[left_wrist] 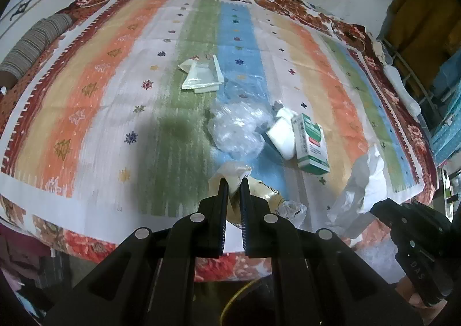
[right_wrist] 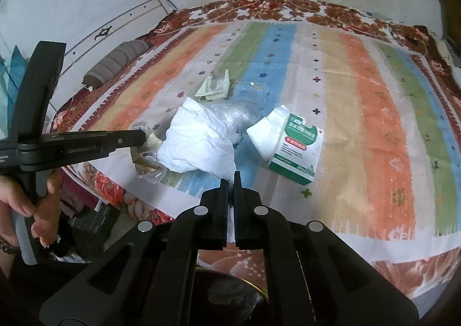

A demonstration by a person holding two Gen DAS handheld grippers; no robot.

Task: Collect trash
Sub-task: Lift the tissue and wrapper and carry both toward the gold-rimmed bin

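Both grippers clamped on trash above the near edge of the striped blanket.

The left gripper [left_wrist: 233,180] was pinched on a cream-coloured plastic wrapper [left_wrist: 230,171], which hung from its tips over the near edge of the striped blanket [left_wrist: 95,101]. The right gripper [right_wrist: 231,174] was pressed together on a crumpled white tissue [right_wrist: 198,143], lifted clear of the blanket. A hand [right_wrist: 43,205] gripped the left tool's handle at the left of the right wrist view. Just beyond the tips lay a crumpled clear plastic bag [left_wrist: 237,130], beside it a green-and-white carton [left_wrist: 311,144] touching a white folded pad [left_wrist: 281,134]. Further off, near the blanket's middle, lay a flattened pale packet [left_wrist: 201,75].
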